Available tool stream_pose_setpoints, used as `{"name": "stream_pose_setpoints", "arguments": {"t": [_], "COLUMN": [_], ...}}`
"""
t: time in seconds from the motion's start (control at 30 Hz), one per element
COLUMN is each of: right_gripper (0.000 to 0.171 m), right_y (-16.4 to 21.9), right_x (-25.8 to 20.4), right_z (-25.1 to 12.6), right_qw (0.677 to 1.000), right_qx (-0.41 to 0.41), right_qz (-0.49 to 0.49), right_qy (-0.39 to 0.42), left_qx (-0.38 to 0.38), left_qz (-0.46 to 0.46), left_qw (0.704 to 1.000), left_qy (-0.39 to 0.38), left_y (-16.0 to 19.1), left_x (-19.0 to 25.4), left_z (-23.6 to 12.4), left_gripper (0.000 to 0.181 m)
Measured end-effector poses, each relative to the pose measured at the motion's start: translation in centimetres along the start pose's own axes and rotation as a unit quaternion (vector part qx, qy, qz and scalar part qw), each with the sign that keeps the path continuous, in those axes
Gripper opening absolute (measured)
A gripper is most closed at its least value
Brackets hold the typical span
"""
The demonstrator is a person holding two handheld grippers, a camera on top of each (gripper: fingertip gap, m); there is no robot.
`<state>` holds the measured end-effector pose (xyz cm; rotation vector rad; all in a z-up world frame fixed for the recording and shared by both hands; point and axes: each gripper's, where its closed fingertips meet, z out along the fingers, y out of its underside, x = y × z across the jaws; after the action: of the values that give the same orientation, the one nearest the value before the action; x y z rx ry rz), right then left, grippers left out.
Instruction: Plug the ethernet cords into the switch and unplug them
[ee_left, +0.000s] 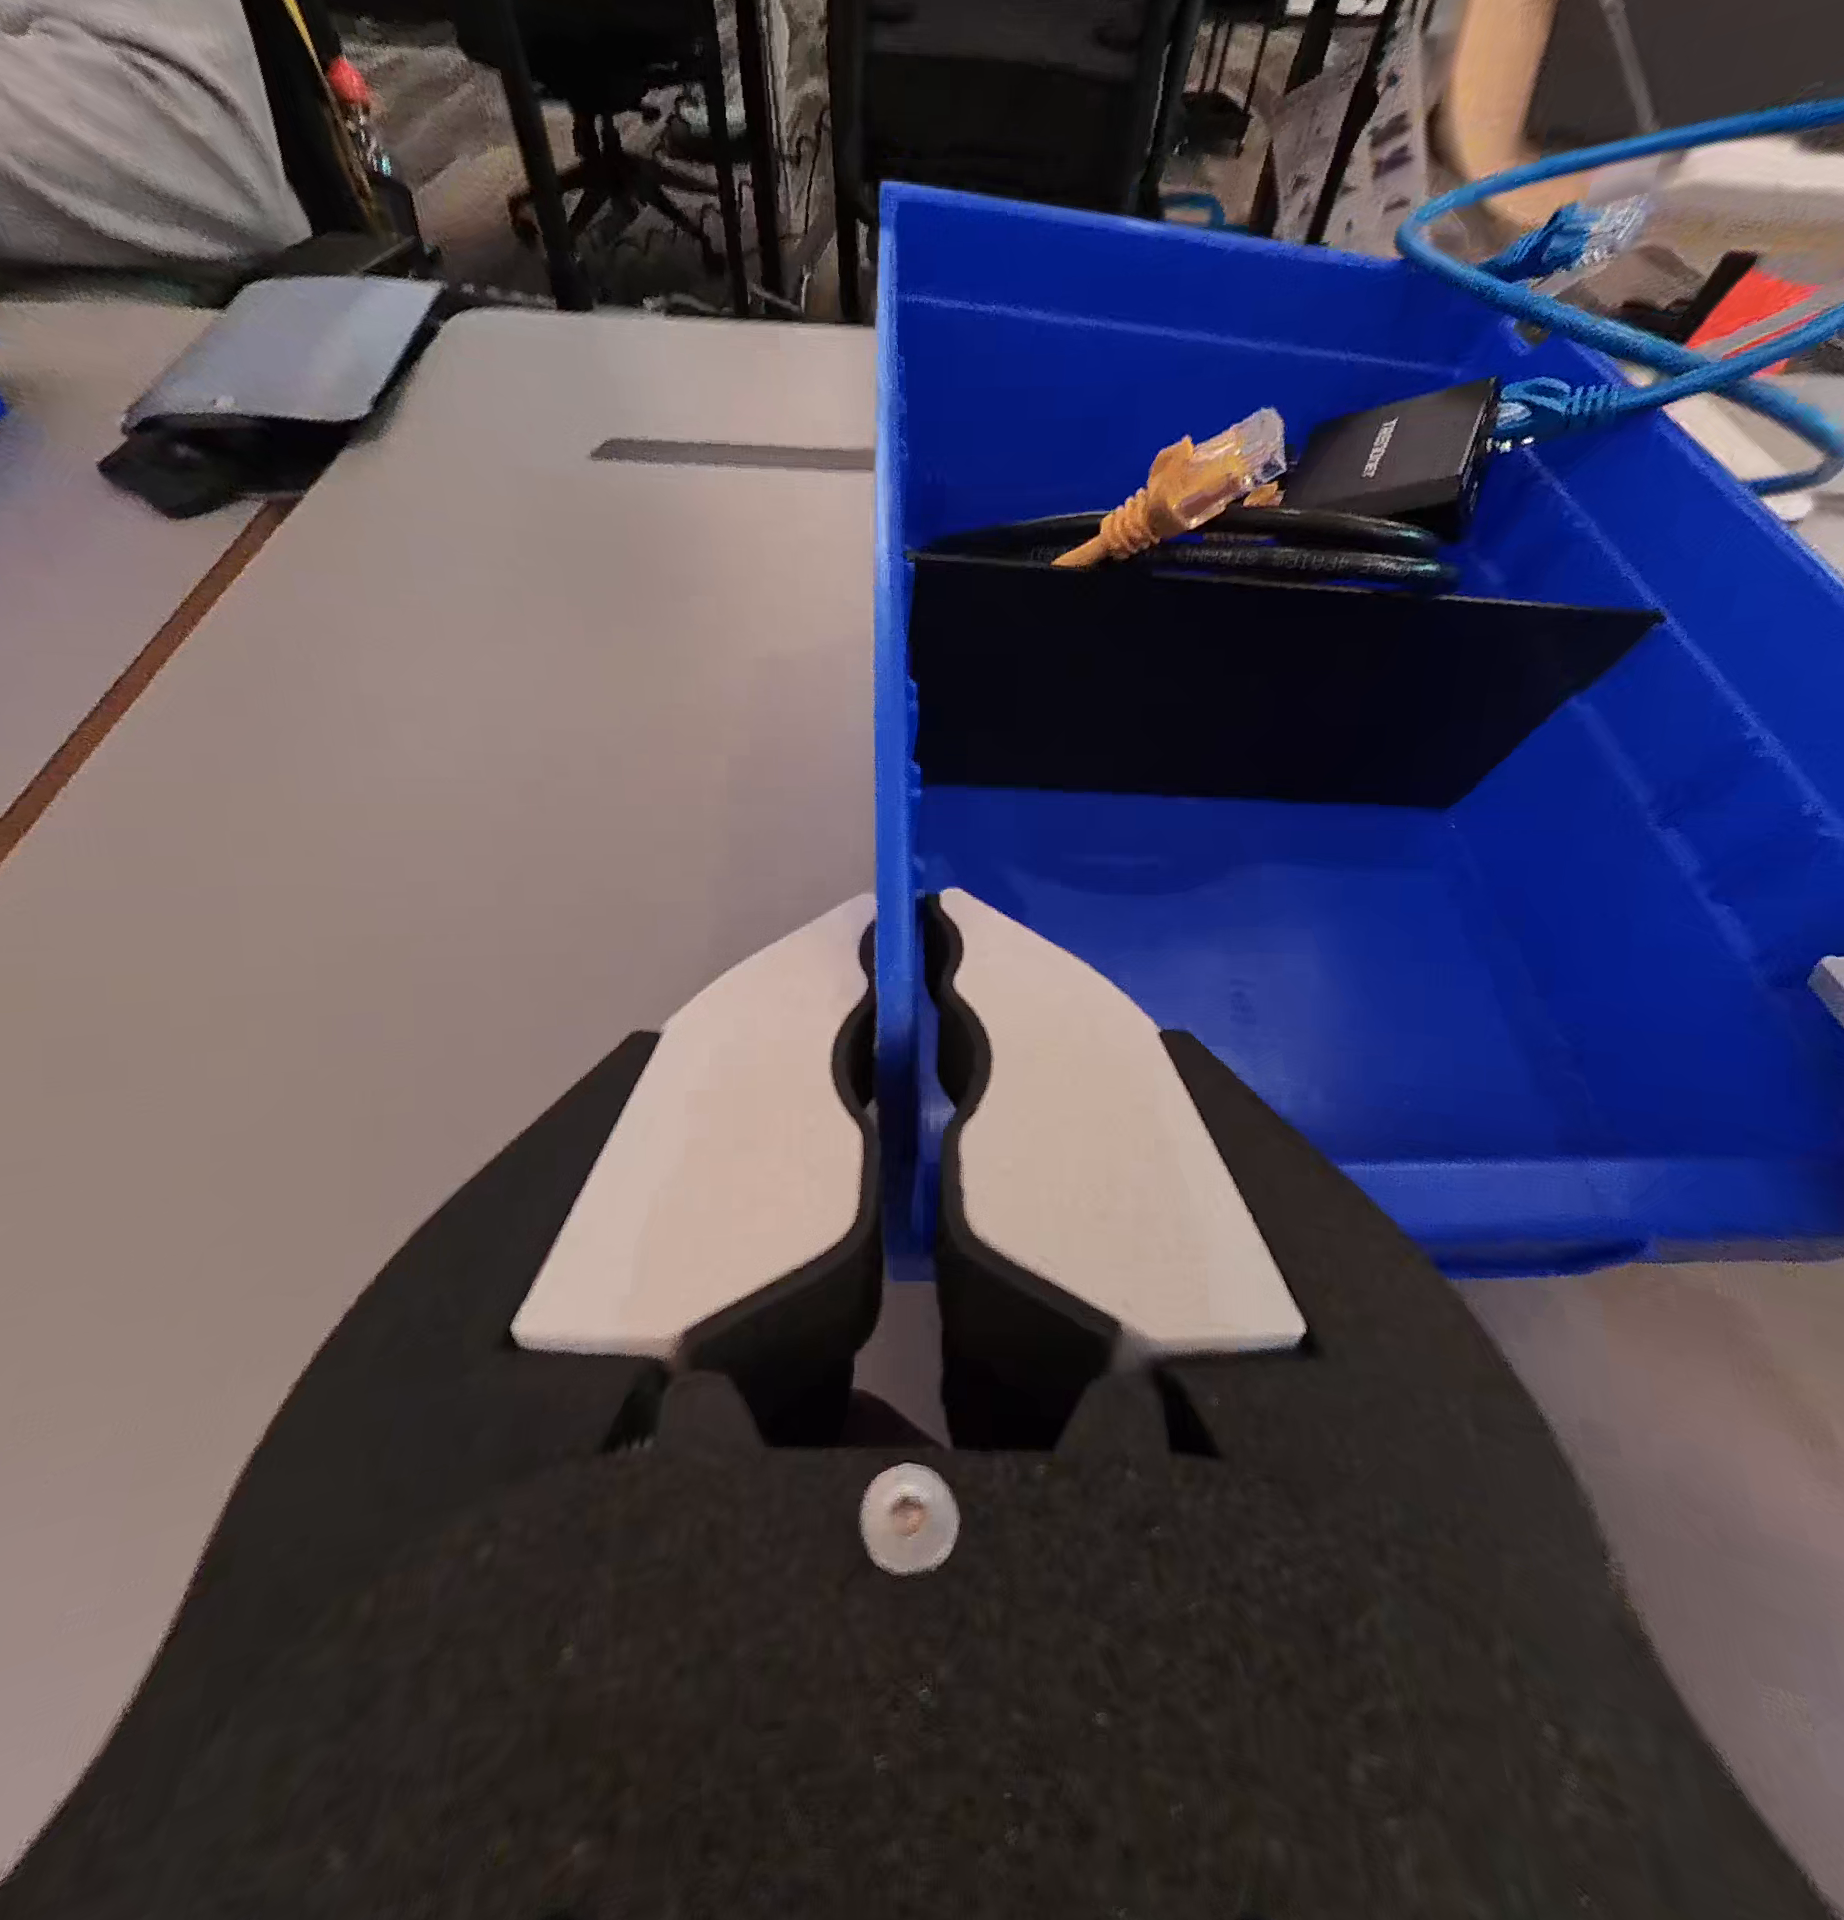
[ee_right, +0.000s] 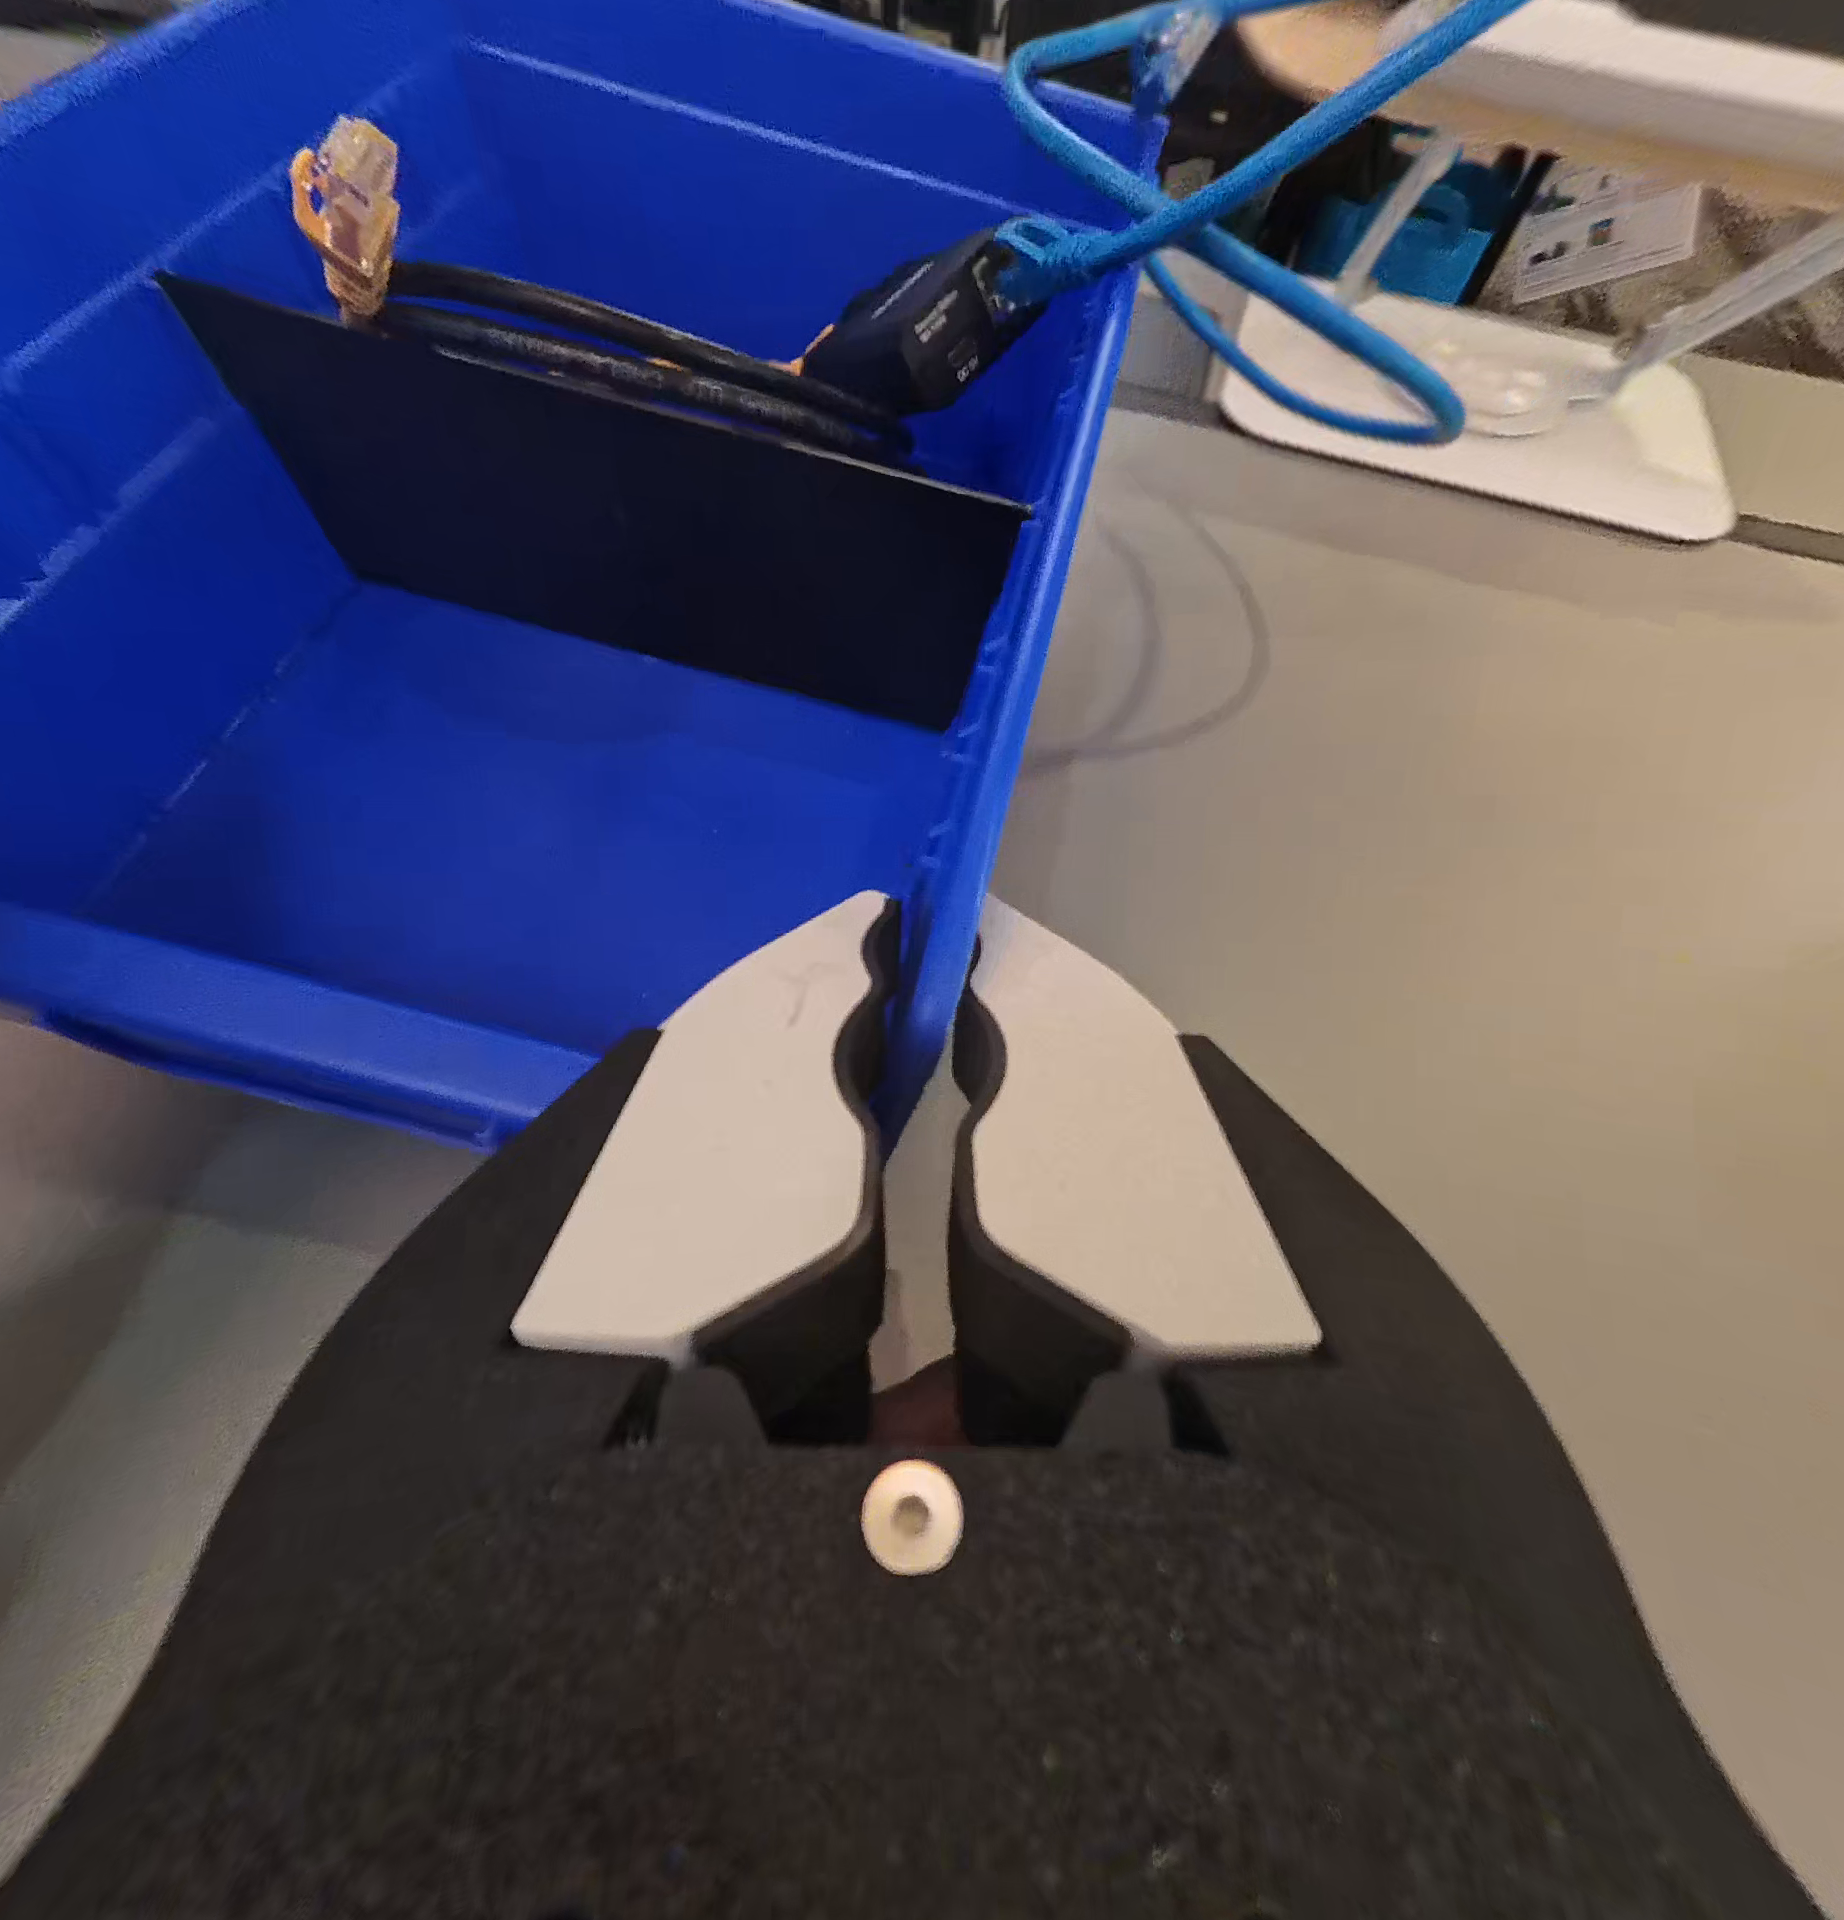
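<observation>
A blue bin [ee_left: 1261, 987] sits on the grey table, split by a black divider [ee_left: 1240, 686]. My left gripper [ee_left: 902, 914] is shut on the bin's left wall. My right gripper [ee_right: 933, 920] is shut on the bin's right wall [ee_right: 1011, 748]. Behind the divider lies a small black switch [ee_left: 1401, 452] [ee_right: 913, 322], tilted, with a blue ethernet cord [ee_left: 1583, 400] [ee_right: 1063, 249] plugged into it. The blue cord's other plug [ee_left: 1593, 234] hangs free outside the bin. A black cord [ee_right: 627, 353] with an orange plug [ee_left: 1224, 468] [ee_right: 346, 203] lies loose in the same compartment, its plug pointing up.
A dark pouch [ee_left: 274, 379] lies at the table's far left. A white stand base [ee_right: 1500, 436] sits on the table to the right of the bin. The bin's front compartment [ee_right: 461, 790] holds nothing. Chairs and table legs stand beyond the table. Across from one pair of fingers to the other is roughly 20 cm.
</observation>
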<state>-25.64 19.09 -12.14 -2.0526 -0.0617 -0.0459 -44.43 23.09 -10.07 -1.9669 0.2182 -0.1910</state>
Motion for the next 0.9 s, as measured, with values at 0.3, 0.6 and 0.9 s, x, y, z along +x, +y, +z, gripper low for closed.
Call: {"name": "stream_pose_setpoints", "arguments": {"t": [0.3, 0.6, 0.9], "right_gripper": [0.014, 0.033, 0.035], "right_y": [0.9, 5.4, 8.1], "right_x": [-2.3, 6.0, 25.4], "right_z": [-0.2, -8.9, -15.0], "right_qw": [0.993, 0.959, 0.978], "right_qx": [0.01, 0.05, 0.077], "right_qz": [-0.029, -0.107, 0.028], "right_qy": [-0.114, -0.259, -0.19], "left_qx": [-0.024, 0.149, 0.144], "left_qz": [-0.039, -0.088, 0.049], "left_qw": [0.999, 0.984, 0.922], "left_qy": [-0.021, 0.037, 0.356], "left_y": [1.9, -5.6, 0.2], "left_x": [-2.2, 0.2, 25.9], "left_z": [0.5, -7.1, -11.6], "left_gripper": [0.017, 0.034, 0.034]}}
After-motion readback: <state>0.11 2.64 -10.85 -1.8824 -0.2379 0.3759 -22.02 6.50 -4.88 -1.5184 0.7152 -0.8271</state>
